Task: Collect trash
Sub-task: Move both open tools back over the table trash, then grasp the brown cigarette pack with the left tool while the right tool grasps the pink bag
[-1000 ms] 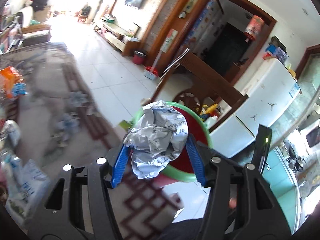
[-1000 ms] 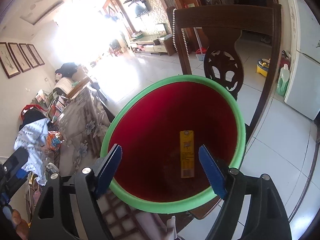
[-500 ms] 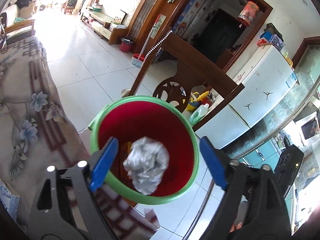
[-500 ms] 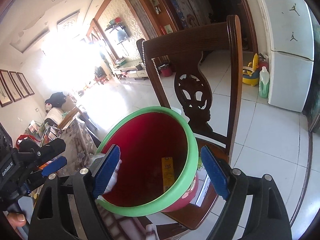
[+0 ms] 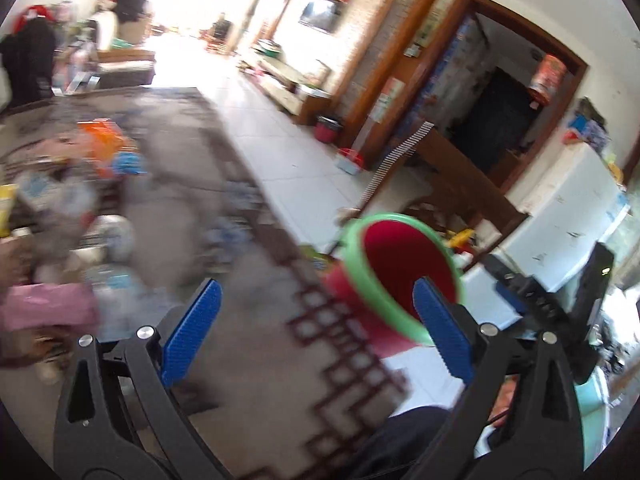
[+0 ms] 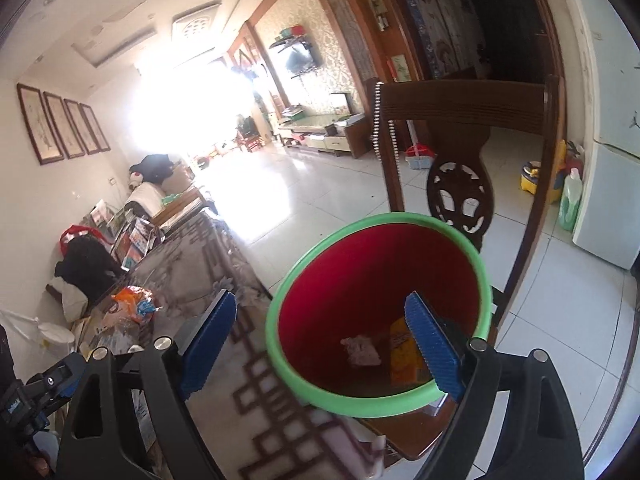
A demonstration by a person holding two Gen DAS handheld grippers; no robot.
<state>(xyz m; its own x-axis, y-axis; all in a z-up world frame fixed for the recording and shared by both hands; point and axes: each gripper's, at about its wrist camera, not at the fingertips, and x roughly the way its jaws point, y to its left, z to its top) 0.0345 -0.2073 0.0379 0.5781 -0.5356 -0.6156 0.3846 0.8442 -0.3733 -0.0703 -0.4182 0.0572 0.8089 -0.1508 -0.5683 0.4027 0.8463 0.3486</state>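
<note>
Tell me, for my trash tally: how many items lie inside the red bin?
2: a crumpled wrapper on the bin's floor, a yellow packet beside it. More may be hidden.

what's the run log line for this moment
left gripper: opening, empty | right gripper: opening, empty | red bin: crumpled wad and yellow wrapper inside | table: more trash

Two downward-tilted wrist views, both near the bin (image 5: pixel 404 276).
</note>
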